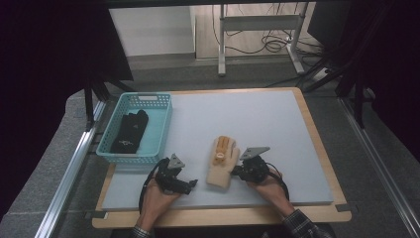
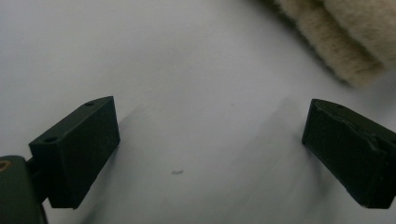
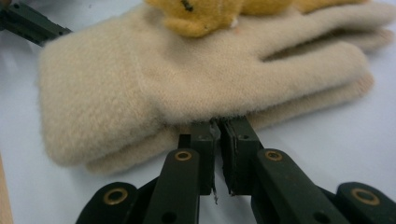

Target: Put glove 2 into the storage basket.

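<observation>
The beige glove (image 1: 221, 168) lies flat on the pale grey worktop (image 1: 277, 124), cuff toward the person, fingers pointing away. It is a soft, fuzzy knit, thick and doubled, with a rounded cuff and a thumb jutting to its right. A mustard-yellow piece (image 1: 222, 147) of the same woolly texture sits on top of its finger end; whether that is a second glove or a patch I cannot tell.

The right claw (image 1: 236, 172) presses against the glove's right edge by the thumb. In the right gripper view its two black jaws stand almost together, only a slit between them, with their tips buried under the fleecy edge (image 3: 201, 93); whether they actually pinch fabric I cannot tell. The left claw (image 1: 190, 184) rests on the bare worktop just left of the cuff, not touching it, jaws spread wide.

The left gripper view adds the smooth, matte board between the blocky jaws and a corner of the glove's ribbed cuff (image 2: 336, 42) at upper right. The high view alone takes in the turquoise plastic basket (image 1: 159, 130), lattice-walled and rectangular, at the worktop's left edge with a black glove (image 1: 130, 131) lying in it, well apart from both claws.
</observation>
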A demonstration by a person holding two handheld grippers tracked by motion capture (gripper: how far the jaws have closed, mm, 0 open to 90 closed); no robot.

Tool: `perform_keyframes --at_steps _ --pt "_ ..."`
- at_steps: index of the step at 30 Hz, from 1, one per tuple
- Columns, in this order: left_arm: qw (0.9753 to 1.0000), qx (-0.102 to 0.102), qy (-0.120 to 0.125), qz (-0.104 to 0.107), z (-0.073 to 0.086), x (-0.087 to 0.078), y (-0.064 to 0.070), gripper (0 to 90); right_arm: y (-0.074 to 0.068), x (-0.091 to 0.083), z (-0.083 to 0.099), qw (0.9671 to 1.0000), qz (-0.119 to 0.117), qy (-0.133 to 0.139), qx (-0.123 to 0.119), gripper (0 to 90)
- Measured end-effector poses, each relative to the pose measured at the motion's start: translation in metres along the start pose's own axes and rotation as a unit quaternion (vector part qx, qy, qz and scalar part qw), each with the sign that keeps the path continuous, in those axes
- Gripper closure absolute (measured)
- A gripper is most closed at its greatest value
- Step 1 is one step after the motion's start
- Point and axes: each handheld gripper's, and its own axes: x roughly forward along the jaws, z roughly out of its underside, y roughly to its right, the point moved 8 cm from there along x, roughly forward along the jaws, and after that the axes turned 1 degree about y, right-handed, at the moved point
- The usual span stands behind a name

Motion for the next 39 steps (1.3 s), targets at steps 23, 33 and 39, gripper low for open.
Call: perform_keyframes --at_steps 23,33,39 --pt "0.9999 -0.01 0.003 -0.009 0.007 -0.004 -0.01 1.2 -0.02 0.037 -0.028 0.9998 0.002 0.015 -0.015 76.7" --pt "0.9999 -0.009 0.005 -0.008 0.007 -0.003 -0.011 1.0 -0.015 0.02 -0.024 0.9995 0.018 0.018 -0.022 64.4" --pt "0.9999 -0.008 0.005 -0.008 0.007 -0.003 -0.011 1.0 -0.006 0.003 -0.019 0.9991 0.029 0.03 -0.006 50.7"
